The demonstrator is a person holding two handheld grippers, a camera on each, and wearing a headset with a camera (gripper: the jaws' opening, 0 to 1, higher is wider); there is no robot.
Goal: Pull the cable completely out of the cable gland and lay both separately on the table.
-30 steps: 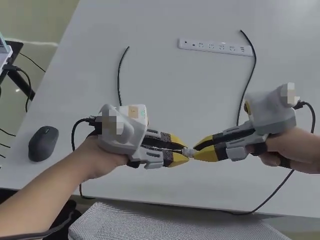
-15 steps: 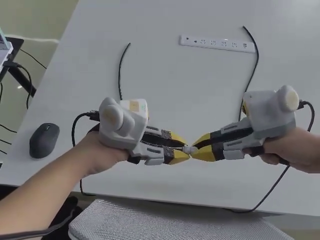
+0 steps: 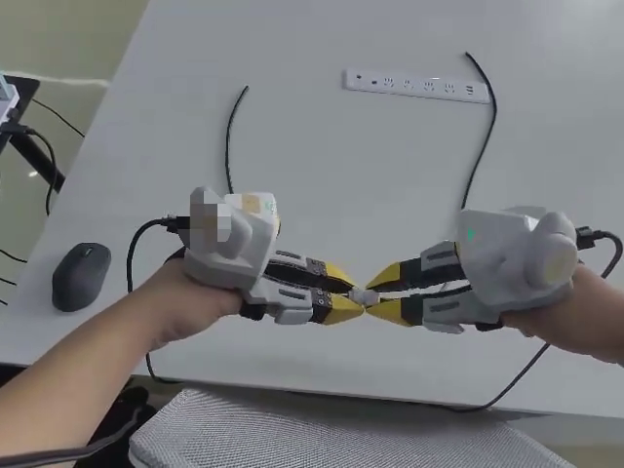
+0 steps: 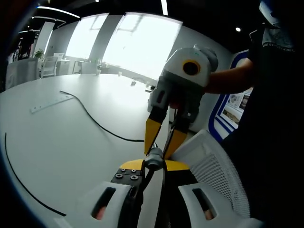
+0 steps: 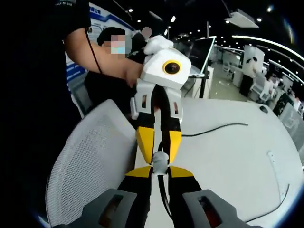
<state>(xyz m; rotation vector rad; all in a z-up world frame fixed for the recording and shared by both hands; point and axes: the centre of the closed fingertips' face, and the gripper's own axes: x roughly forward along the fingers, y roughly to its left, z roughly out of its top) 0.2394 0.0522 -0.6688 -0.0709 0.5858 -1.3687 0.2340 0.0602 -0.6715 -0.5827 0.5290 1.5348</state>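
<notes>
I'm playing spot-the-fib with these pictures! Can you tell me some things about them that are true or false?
1. The cable gland lies on the table. False: it is up in the air, between the tips of the left gripper and the right gripper.
2. A white power strip lies on the table. True.
3. The mouse is red. False: it is dark grey.
4. Both grippers have yellow jaw tips. True.
</notes>
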